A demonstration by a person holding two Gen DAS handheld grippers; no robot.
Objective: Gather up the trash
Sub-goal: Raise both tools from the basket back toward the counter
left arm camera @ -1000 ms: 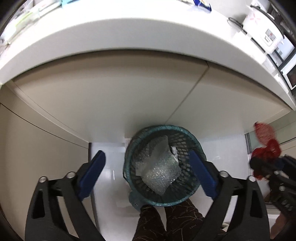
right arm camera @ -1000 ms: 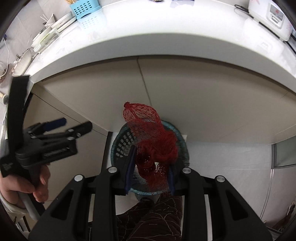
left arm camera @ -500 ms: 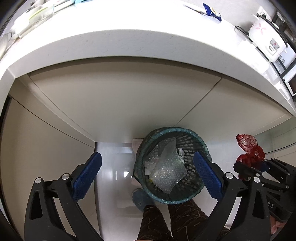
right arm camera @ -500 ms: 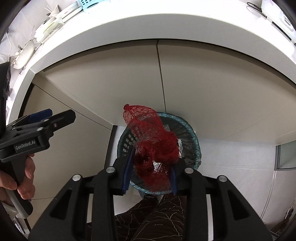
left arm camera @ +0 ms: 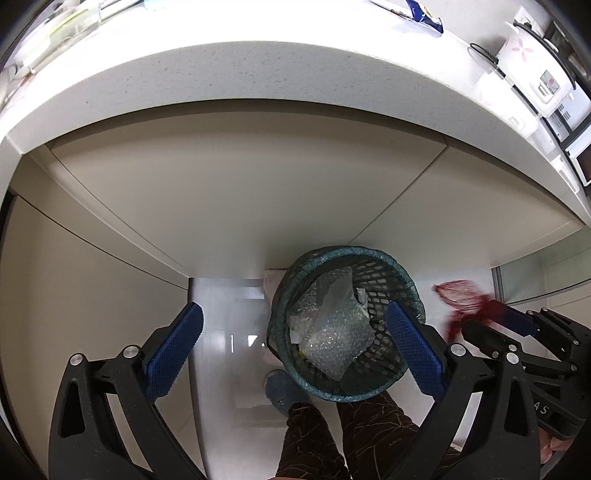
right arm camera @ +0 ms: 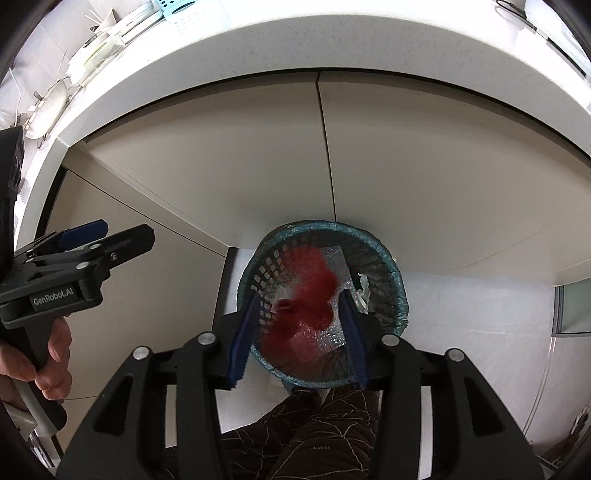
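A teal mesh waste basket (left arm camera: pixel 347 258) (right arm camera: pixel 391 273) stands on the floor below the counter, with bubble wrap (left arm camera: pixel 332 332) inside. A red mesh net bag (right arm camera: pixel 310 291), blurred, hangs free between my right gripper's (right arm camera: pixel 297 332) spread pads, above the basket's opening. It also shows in the left wrist view (left arm camera: pixel 461 299), beside the right gripper's tip. My left gripper (left arm camera: pixel 291 347) is open and empty, held above the basket and to its left.
A white counter (left arm camera: pixel 258 74) overhangs beige cabinet doors (right arm camera: pixel 406 166). A rice cooker (left arm camera: pixel 532 62) and a blue packet (left arm camera: pixel 421 13) sit on it; dishes (right arm camera: pixel 48 107) sit at its left end. My legs (left arm camera: pixel 332 435) stand by the basket.
My right gripper has opened and the red net bag has come free of its pads, dropping toward the basket. Both grippers have drifted slightly; the left stays open.
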